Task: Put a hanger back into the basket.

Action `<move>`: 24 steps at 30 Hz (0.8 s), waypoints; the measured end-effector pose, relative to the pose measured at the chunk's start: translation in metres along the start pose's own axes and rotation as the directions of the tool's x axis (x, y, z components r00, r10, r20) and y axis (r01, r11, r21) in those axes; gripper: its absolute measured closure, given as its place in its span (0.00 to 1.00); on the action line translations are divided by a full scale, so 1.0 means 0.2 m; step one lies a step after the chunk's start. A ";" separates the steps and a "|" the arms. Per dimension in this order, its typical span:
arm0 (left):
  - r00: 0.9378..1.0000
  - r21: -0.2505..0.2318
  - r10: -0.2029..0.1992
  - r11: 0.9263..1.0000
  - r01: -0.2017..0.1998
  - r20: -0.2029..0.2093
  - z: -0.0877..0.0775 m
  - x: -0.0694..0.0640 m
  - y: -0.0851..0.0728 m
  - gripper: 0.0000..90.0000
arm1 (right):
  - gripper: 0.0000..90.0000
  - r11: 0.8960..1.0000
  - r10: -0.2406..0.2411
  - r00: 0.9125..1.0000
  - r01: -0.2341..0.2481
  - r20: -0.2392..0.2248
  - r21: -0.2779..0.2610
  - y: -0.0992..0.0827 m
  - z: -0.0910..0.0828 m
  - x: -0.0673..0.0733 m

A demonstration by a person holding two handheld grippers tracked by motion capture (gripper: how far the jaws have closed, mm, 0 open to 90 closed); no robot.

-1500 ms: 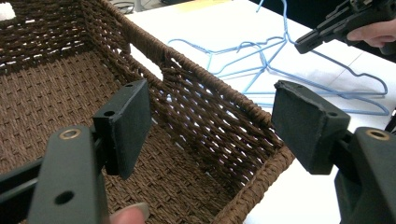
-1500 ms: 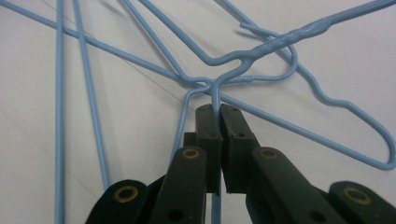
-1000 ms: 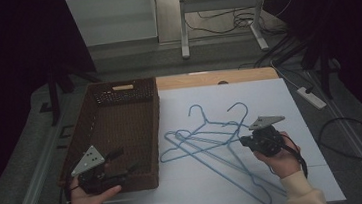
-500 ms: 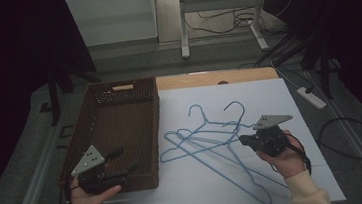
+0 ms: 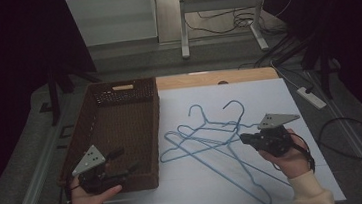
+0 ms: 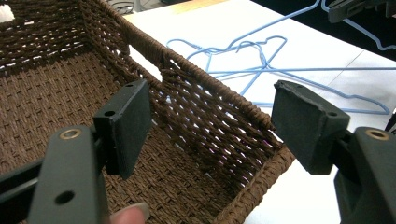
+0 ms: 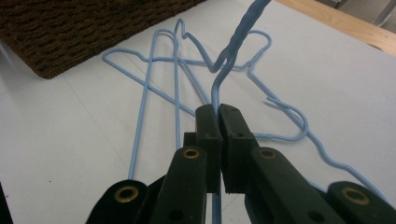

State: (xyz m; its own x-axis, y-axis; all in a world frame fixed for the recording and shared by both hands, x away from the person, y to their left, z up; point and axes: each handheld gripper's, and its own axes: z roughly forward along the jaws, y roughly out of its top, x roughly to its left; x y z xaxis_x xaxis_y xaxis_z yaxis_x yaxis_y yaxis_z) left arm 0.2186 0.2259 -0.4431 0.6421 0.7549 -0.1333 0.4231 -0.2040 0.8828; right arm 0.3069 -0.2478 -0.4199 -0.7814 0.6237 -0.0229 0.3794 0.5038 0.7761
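Two claws are at work, and the right claw [image 7: 219,140] carries the step in hand: its jaws are clenched on the thin wire of a blue hanger [image 7: 224,65], pinched along one straight run, with the twisted neck rising ahead of the pads. From above, that claw [image 5: 245,138] sits at the right of the tangle, the gripped hanger trailing toward the near edge of the white surface [image 5: 268,93]. Other blue hangers [image 5: 197,135] lie crossed beneath and beside it, their hooks pointing away from the person. The left claw [image 6: 210,116] is released, its jaws standing wide astride the right wall of the brown woven basket [image 6: 196,88] near its close corner, touching nothing that can be made out. The step looks like picking one hanger out of the pile for the basket. The next move likely calls for a clean lift so the wire slips free of its neighbours, then a carry leftward over the basket rim
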 end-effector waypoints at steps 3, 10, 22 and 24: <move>1.000 0.002 0.000 1.000 0.000 0.001 0.00 0.00 0.00 0.32 | 0.98 1.000 -0.003 1.000 0.003 -0.005 -0.009 0.01 -0.01 0.00; 1.000 0.003 0.001 1.000 -0.001 0.001 0.01 0.00 0.00 0.32 | 0.98 1.000 0.001 1.000 -0.002 -0.020 -0.020 0.01 -0.02 0.00; 1.000 0.002 0.005 1.000 -0.005 0.001 0.01 -0.01 0.01 0.32 | 0.98 0.998 -0.005 0.999 0.003 -0.034 -0.060 0.03 -0.06 0.00; 1.000 0.003 0.007 1.000 -0.007 0.002 0.01 -0.01 0.01 0.32 | 0.98 0.998 -0.005 0.999 0.003 -0.033 -0.065 0.03 -0.07 0.01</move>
State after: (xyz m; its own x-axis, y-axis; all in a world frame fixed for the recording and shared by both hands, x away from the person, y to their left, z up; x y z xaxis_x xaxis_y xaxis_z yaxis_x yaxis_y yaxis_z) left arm 0.2195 0.2234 -0.4419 0.6462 0.7524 -0.1281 0.4203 -0.2107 0.8826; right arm 0.3010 -0.2526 -0.4064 -0.7995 0.6007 -0.0058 0.3440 0.4658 0.8153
